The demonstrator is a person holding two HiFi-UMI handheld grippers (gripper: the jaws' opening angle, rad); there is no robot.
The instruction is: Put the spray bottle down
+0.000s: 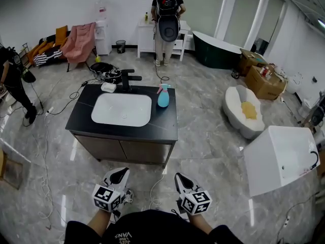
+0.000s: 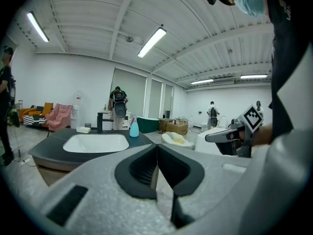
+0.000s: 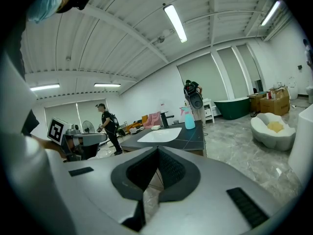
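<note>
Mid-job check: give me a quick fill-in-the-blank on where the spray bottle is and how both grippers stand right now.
1. In the head view the spray bottle stands upright on the countertop, to the ____ of the white basin.
2. The bottle's trigger head is ____ in colour.
3. The left gripper and the right gripper both have their fingers ____, with nothing between them.
Missing words: right; pink; shut.

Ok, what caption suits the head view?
Spray bottle upright on the dark vanity beside the basin; left tongs and right tongs shut, empty, short of it.
</note>
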